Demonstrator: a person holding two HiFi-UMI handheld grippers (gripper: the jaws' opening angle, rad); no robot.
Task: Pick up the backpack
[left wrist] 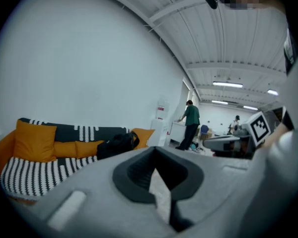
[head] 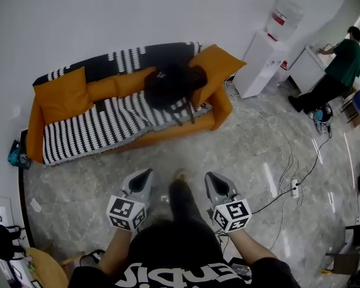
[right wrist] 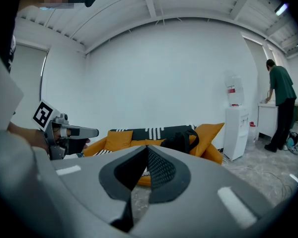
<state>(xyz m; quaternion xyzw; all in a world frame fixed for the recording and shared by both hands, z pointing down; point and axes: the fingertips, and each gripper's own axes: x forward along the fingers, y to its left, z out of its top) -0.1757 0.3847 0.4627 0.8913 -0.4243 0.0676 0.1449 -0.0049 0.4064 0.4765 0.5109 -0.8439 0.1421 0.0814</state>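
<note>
A black backpack (head: 173, 84) lies on the right half of the orange sofa (head: 39, 125), its straps hanging over the seat's front edge. It shows as a dark lump in the left gripper view (left wrist: 116, 145) and the right gripper view (right wrist: 183, 141). My left gripper (head: 146, 175) and right gripper (head: 210, 177) are both shut and empty, held side by side over the marble floor, well short of the sofa and pointing toward it.
A striped black-and-white blanket (head: 102, 122) and orange cushions (head: 61, 95) cover the sofa. A white water dispenser (head: 261, 62) stands to its right. A person in green (head: 339, 68) stands at a counter far right. Cables and a power strip (head: 295, 186) lie on the floor.
</note>
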